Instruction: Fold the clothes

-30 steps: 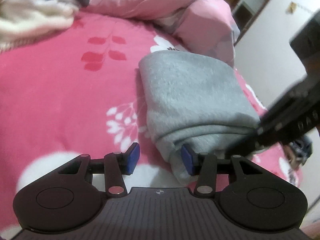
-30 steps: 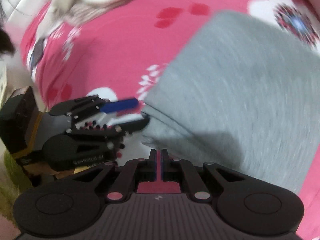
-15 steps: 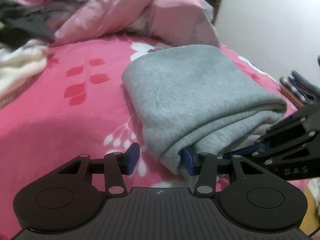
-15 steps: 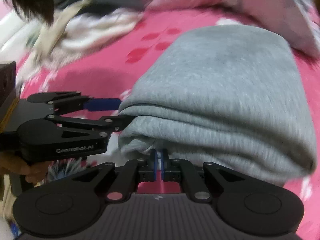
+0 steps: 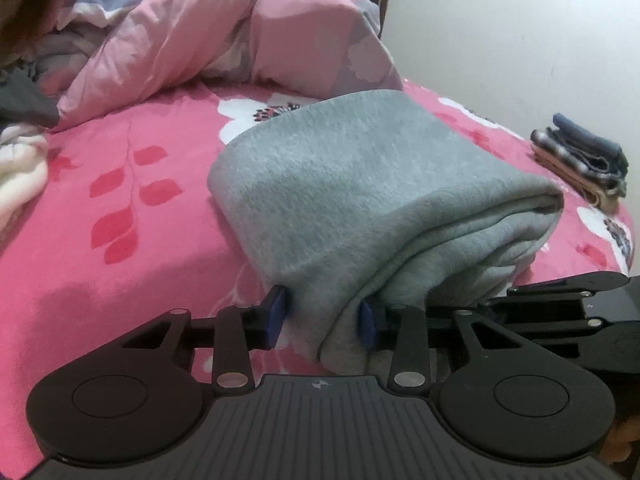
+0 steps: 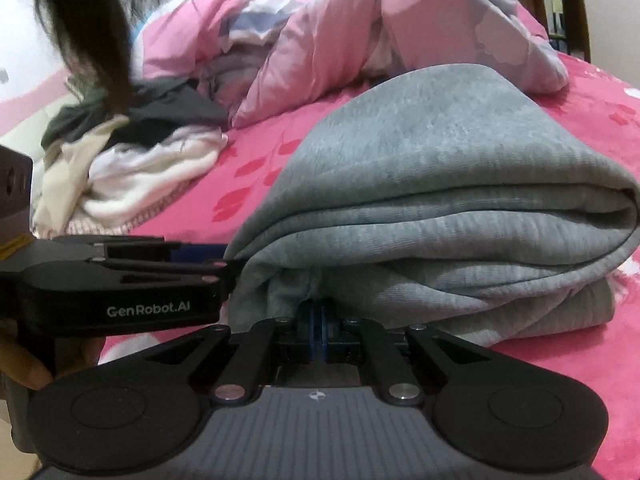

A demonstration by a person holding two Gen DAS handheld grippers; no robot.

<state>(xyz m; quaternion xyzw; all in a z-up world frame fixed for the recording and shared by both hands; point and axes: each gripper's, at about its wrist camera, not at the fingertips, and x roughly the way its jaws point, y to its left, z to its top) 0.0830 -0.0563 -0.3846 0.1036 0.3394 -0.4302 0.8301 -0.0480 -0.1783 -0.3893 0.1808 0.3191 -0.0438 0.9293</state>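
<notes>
A grey folded garment lies in a thick bundle on the pink flowered bedsheet. My left gripper holds its near left corner: the jaws stand wide, the layered cloth fills the gap and both blue pads press on it. In the right wrist view the grey garment rises right in front of my right gripper. That gripper is shut, pads together, tucked under the bundle's front edge. The left gripper comes in from the left there.
A crumpled pink duvet fills the back of the bed. A heap of loose white and dark clothes lies at the left. A small stack of folded clothes sits at the bed's right edge by the wall. Dark hair hangs in.
Both grippers have dropped low and pushed in against the bundle. The garment's corner now sits between the left pads, which have drawn closer together. The right gripper stayed shut.
</notes>
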